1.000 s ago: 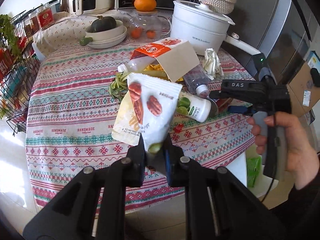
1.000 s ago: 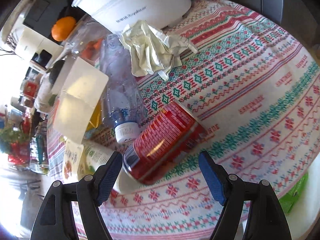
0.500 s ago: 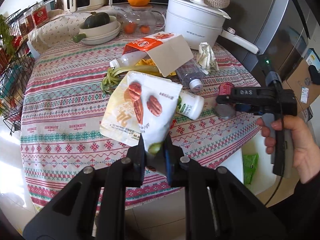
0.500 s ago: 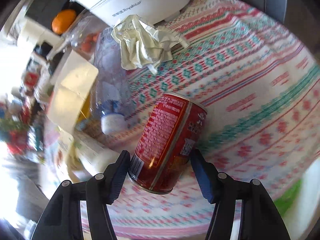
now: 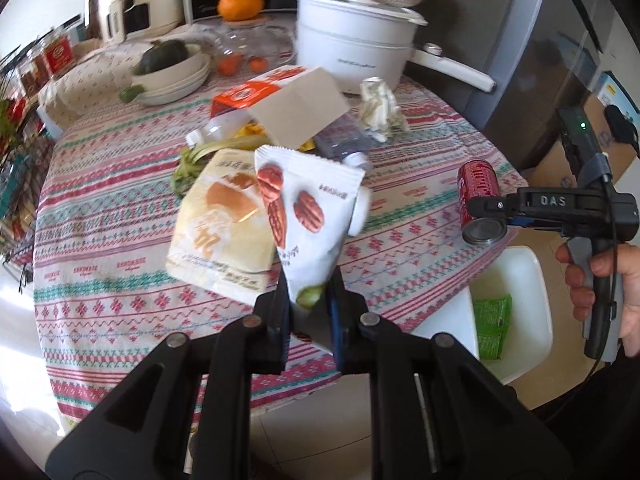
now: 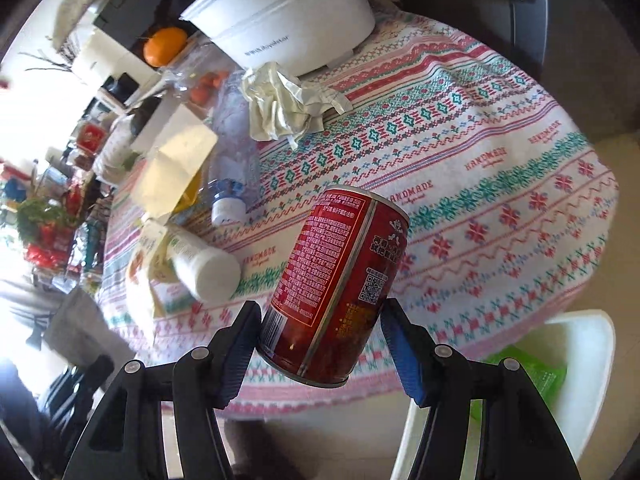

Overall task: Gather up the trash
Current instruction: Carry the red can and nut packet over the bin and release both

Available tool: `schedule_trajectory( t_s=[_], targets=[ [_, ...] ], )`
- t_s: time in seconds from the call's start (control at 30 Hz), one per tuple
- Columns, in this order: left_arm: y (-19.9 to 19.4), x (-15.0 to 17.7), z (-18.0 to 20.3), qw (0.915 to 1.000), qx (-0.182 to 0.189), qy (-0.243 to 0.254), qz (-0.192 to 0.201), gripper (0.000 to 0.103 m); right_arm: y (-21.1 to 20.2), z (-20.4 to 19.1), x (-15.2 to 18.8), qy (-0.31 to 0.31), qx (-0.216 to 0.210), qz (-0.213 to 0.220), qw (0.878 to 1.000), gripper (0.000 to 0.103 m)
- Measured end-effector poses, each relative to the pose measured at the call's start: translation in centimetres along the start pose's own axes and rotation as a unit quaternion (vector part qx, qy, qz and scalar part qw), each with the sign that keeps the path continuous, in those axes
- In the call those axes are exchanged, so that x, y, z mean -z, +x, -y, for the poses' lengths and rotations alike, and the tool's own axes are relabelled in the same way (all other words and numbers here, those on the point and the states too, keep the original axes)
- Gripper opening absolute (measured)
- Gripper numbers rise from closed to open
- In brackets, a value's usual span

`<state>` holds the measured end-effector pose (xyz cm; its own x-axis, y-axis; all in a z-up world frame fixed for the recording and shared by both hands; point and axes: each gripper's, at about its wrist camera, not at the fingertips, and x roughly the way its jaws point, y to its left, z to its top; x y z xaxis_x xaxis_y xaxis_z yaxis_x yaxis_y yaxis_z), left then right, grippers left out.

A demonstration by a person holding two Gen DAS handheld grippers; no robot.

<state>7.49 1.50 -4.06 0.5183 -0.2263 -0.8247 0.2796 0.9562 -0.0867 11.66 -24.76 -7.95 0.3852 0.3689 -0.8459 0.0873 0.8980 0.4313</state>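
Left tool (image 5: 308,308): clamped on pecan snack pouch (image 5: 308,216), lifted above counter (image 5: 100,216).
Right tool (image 6: 320,340): gripping red can (image 6: 336,296), tilted, over counter edge.
White bin (image 6: 576,360): green wrapper (image 6: 536,372) inside.

A round table (image 5: 100,216) draped in a patterned red-and-green cloth fills the room ahead; a dark refrigerator (image 5: 532,60) stands beyond to the right, a wire rack (image 5: 16,200) to the left, over pale floor tiles (image 5: 312,436) below.
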Motion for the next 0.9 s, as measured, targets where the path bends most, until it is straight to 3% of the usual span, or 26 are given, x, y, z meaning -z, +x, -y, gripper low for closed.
schedule_trajectory(
  t_s=[0.37, 0.7, 0.9],
  targets=[
    [1.1, 0.6, 7.1, 0.9968, 0.052, 0.060, -0.004, 0.018, -5.9, 2.0, 3.3, -0.028, -0.030, 0.031, 0.999, 0.063],
    [2.9, 2.2, 14.0, 0.9882, 0.080, 0.130, -0.018, 0.018, -8.7, 8.0, 6.4, -0.023, 0.001, 0.022, 0.999, 0.063],
    [5.1, 3.6, 18.1, 0.9783, 0.114, 0.166, -0.050, 0.018, -8.9, 11.3, 8.1, -0.021, 0.032, -0.001, 0.999, 0.063]
  ],
)
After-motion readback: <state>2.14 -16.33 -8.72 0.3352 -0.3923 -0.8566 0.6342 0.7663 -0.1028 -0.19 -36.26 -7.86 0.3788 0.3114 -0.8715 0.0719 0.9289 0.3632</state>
